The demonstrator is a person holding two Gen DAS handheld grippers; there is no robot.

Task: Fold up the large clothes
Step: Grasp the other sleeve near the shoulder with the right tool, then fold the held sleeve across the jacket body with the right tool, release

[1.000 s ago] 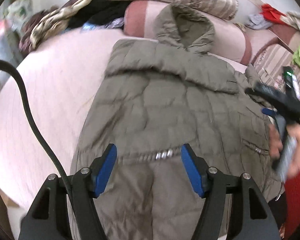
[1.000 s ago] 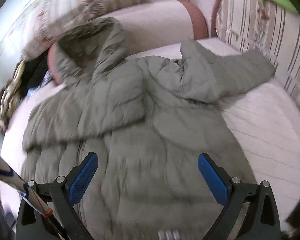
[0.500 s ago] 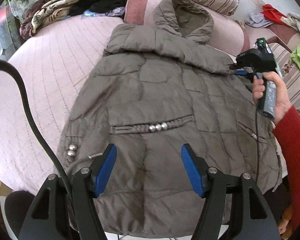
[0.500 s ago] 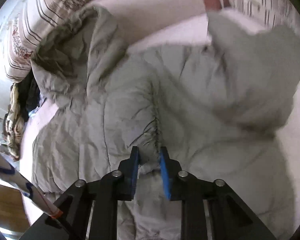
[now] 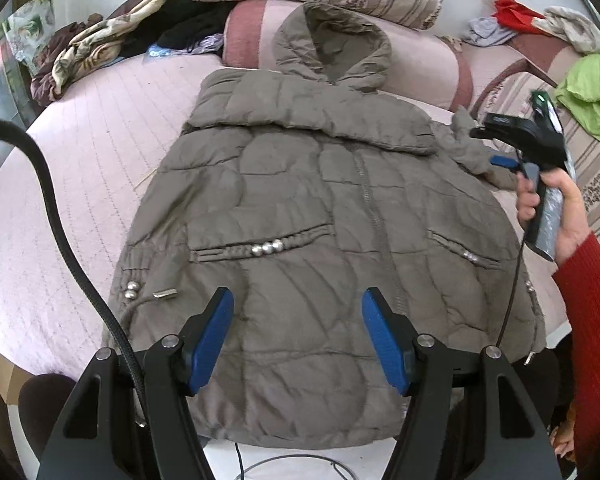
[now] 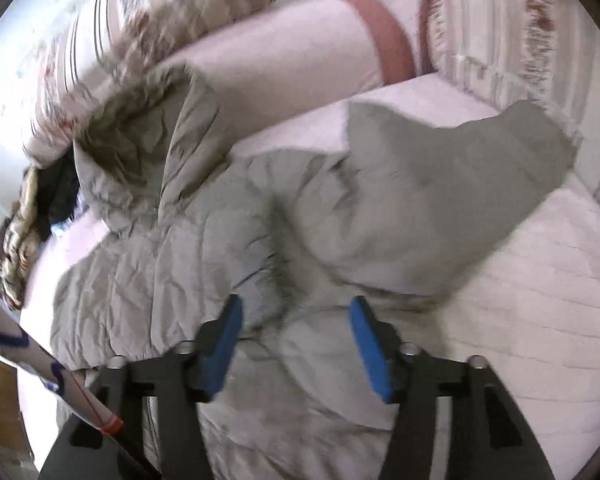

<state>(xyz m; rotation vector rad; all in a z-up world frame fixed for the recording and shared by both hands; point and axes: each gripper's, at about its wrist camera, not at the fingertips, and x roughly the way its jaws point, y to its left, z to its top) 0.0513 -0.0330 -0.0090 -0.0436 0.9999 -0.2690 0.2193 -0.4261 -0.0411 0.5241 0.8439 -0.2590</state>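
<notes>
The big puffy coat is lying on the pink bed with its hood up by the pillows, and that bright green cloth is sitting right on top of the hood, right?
Not quite. The green cloth lies off to the right side, away from the coat. The hood has nothing on it, as the left wrist view shows. The rest is right.

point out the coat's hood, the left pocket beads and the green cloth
hood [image 5: 334, 46], left wrist view, on its inner lining
pocket beads [image 5: 267, 247], left wrist view, on the middle silver bead
green cloth [image 5: 592, 92], left wrist view, on its crumpled middle
</notes>
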